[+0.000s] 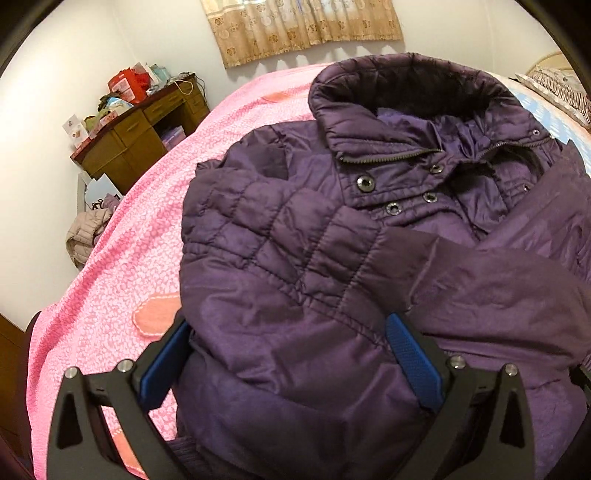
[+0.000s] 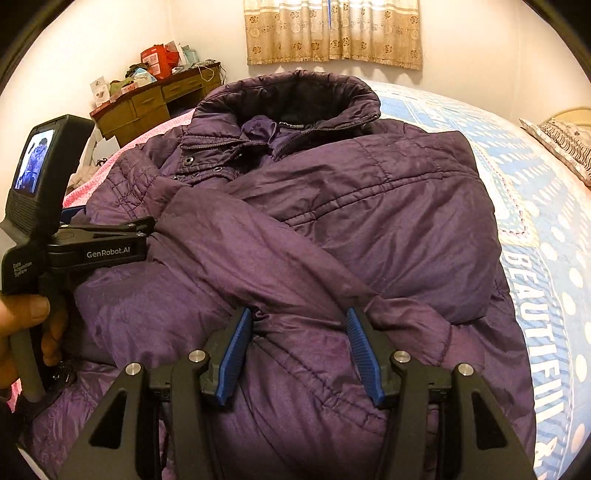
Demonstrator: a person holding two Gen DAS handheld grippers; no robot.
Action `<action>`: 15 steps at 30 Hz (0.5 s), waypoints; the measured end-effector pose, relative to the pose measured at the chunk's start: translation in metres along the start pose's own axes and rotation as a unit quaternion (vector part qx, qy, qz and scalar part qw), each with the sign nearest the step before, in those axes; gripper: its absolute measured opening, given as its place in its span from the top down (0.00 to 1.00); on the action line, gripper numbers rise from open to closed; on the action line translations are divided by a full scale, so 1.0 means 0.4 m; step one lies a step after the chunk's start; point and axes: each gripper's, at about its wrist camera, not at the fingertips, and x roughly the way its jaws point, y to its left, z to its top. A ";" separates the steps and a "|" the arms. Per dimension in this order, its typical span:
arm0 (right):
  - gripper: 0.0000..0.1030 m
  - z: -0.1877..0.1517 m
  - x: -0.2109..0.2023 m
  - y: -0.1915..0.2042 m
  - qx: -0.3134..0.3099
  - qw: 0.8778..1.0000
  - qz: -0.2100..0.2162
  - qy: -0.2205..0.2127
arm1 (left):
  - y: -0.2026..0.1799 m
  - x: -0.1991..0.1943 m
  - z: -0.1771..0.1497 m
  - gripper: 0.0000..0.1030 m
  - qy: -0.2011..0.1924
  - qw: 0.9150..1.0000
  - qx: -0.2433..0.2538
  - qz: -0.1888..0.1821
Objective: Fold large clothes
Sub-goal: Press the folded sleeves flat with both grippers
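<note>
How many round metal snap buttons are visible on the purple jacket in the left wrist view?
4 on the purple quilted jacket, clustered below its collar. Folds may hide more.

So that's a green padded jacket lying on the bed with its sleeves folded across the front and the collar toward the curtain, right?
Not quite: the jacket is dark purple, not green, as the right wrist view shows. The rest holds: it lies on the bed with its sleeves folded across the front and its collar toward the curtain.

jacket (image 2: 332,221) on bed (image 2: 535,221) | desk (image 2: 155,99) behind-left | curtain (image 2: 332,33) behind | pillow (image 2: 561,144) probably far right
</note>
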 end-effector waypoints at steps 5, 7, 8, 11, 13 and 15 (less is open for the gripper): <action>0.47 0.000 0.000 -0.001 0.001 1.000 0.002 -0.001 | -0.001 -0.001 -0.001 0.00 0.000 1.000 0.000 -0.001; 0.47 -0.001 -0.001 -0.003 0.002 1.000 0.005 -0.001 | -0.003 -0.002 -0.001 0.00 0.001 1.000 -0.002 -0.003; 0.47 -0.001 0.000 -0.002 0.001 1.000 0.003 -0.001 | -0.003 -0.002 -0.002 0.00 0.001 1.000 -0.001 -0.004; 0.47 -0.001 0.001 -0.001 -0.002 1.000 -0.002 0.001 | -0.002 0.000 -0.001 0.00 0.001 1.000 0.000 -0.005; 0.46 -0.002 0.000 0.002 -0.006 1.000 -0.005 0.000 | 0.002 0.003 0.001 0.00 0.001 1.000 0.000 -0.006; 0.46 -0.002 0.000 0.001 -0.006 1.000 -0.005 0.000 | 0.001 0.001 0.001 0.00 0.001 1.000 0.000 -0.006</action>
